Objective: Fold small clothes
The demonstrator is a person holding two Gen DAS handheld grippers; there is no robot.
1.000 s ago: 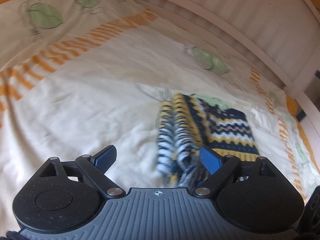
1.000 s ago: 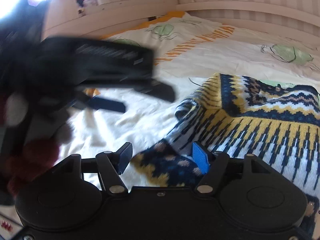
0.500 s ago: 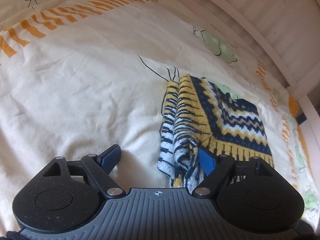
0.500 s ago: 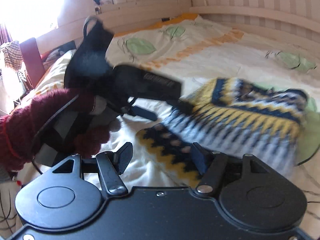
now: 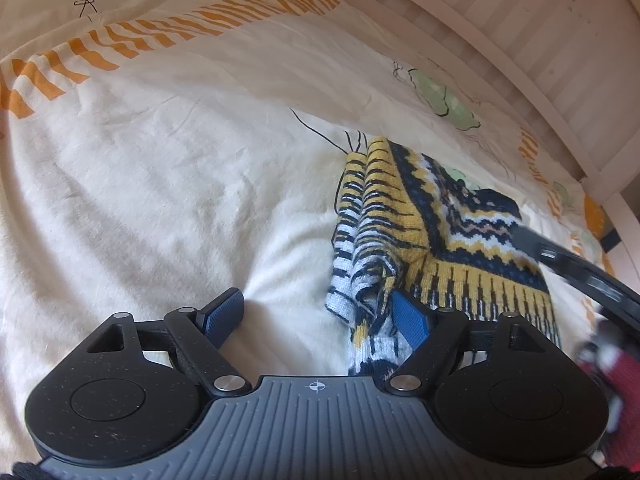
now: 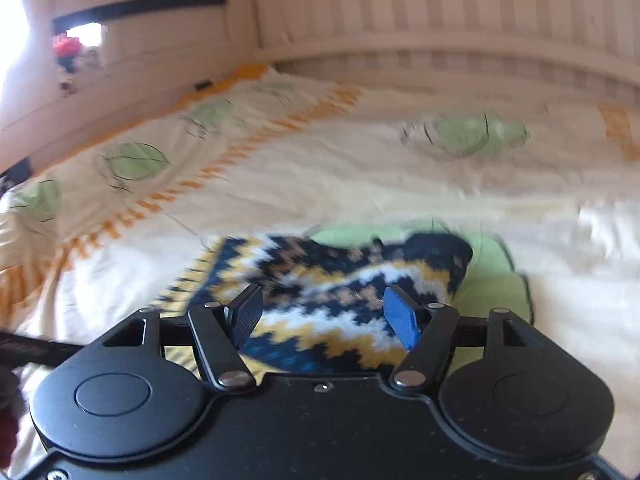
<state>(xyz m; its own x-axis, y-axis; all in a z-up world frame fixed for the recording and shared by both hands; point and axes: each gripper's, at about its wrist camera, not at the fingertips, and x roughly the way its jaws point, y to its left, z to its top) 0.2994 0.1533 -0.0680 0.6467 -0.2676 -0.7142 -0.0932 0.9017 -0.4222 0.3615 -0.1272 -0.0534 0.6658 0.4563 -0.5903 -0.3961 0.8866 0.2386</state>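
I see a cream bedsheet [image 5: 168, 184] with green leaves, white slatted bedframe [image 6: 440, 20] upper right, daylight upper left.

Blurred throughout. Low in the frame, right gripper [image 6: 326, 316] with blue-padded fingers [image 6: 401, 322] spread wide, set over a folded knitted sweater [image 6: 340, 280] in navy, yellow and white zigzags. Beneath, cream bedsheet [image 6: 320, 176] printed with green leaves and orange stripes. Along the top, white slatted bed frame [image 6: 440, 20]. Bright glare at upper left.
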